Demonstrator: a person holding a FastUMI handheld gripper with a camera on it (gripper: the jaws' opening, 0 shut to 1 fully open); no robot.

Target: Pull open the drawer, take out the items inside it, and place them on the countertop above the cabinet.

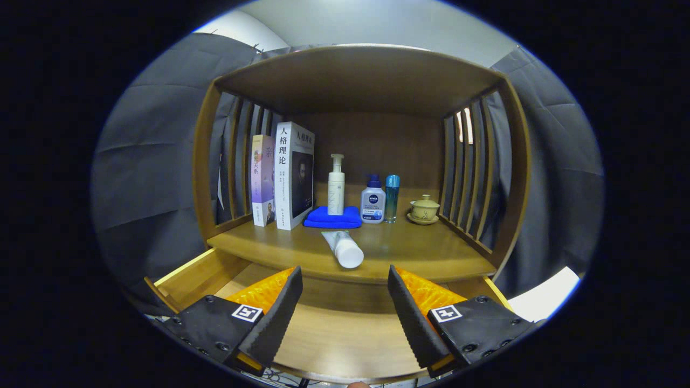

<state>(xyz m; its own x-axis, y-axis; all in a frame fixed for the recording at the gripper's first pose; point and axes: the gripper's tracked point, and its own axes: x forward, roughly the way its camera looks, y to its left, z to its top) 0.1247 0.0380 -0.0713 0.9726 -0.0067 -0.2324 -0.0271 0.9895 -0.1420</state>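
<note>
The gripper [345, 302] hangs over the pulled-out drawer [188, 277], its 2 fingers spread wide with nothing between them. Beyond them, on the countertop [420, 250], a white tube [343, 248] lies on its side just in front of the blue cloth [332, 217] (a pump bottle [336, 186] stands on that cloth). Left of the cloth stand 2 books [285, 175]; right of it, 2 bottles [380, 199], then a lidded cup [424, 209].

The gripper [345, 302] hangs with fingers spread wide over the pulled-out drawer [194, 275], nothing between them; ahead, a tube [344, 249] lies at the countertop's [420, 253] front edge; books [285, 178], bottles [373, 200] and cup [425, 209] crowd the back edge.
</note>
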